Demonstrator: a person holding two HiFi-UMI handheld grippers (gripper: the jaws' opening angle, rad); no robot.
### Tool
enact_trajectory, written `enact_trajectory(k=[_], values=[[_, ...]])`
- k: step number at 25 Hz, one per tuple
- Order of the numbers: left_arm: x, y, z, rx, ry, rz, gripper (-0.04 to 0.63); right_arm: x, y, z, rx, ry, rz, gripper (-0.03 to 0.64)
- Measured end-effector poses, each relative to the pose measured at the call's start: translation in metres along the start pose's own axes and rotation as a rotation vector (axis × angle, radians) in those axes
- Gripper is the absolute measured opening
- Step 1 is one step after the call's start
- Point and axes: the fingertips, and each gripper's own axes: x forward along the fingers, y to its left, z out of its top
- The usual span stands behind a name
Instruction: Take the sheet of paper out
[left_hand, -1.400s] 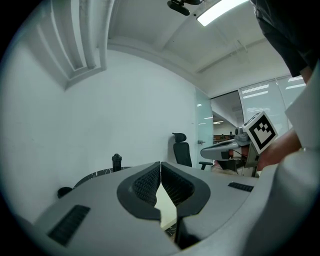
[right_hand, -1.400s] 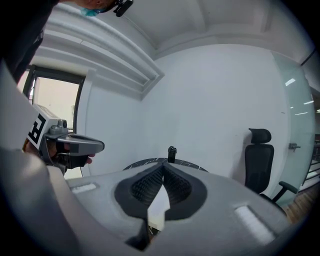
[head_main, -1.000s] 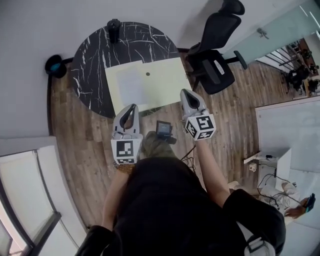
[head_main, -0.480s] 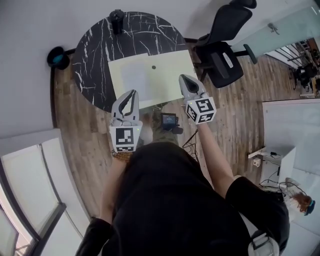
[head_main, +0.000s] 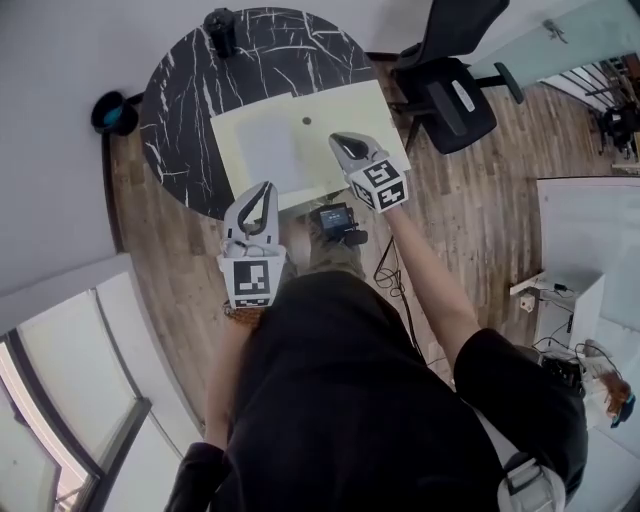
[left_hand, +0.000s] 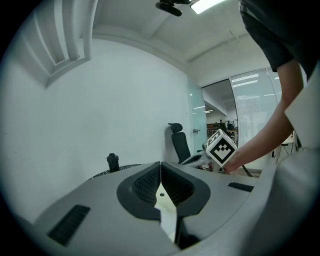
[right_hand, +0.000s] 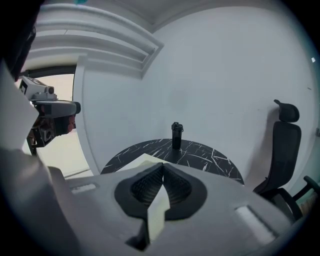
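A pale yellow folder (head_main: 335, 112) lies flat on the round black marble table (head_main: 180, 110), with a small dark stud near its far edge. A whiter sheet of paper (head_main: 265, 150) shows through its left half. My right gripper (head_main: 336, 139) is over the folder's near right part, shut with nothing between its fingers; its jaws meet in the right gripper view (right_hand: 162, 165). My left gripper (head_main: 265, 188) hangs just off the table's near edge, at the folder's near left corner, also shut and empty (left_hand: 160, 163). Whether either gripper touches the folder cannot be told.
A black bottle (head_main: 220, 20) stands at the table's far edge. A black office chair (head_main: 455, 90) stands to the right of the table. A dark round bin (head_main: 108, 112) sits on the wood floor at the table's left. White walls close off the far side.
My right gripper has come forward and down, from beside the table's near right edge to over the folder. My left gripper has shifted only slightly by the near edge.
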Motion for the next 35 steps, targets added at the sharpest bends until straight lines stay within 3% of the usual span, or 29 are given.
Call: enact_trajectory(k=[13,26,35], values=[[-0.007,-0.015,-0.036,0.011,0.086,-0.03,0.009,0.048,0.014,-0.05,-0.004,0.098,0.078,-0.002],[-0.03,0.031,-0.066,-0.054,0.159,0.122,0.009,0.104,0.022,-0.099,0.006,0.25,0.091,0.0],[-0.002,0.034,-0.063,-0.103,0.147,0.133,0.009,0.125,0.013,-0.119,-0.019,0.301,0.078,0.002]])
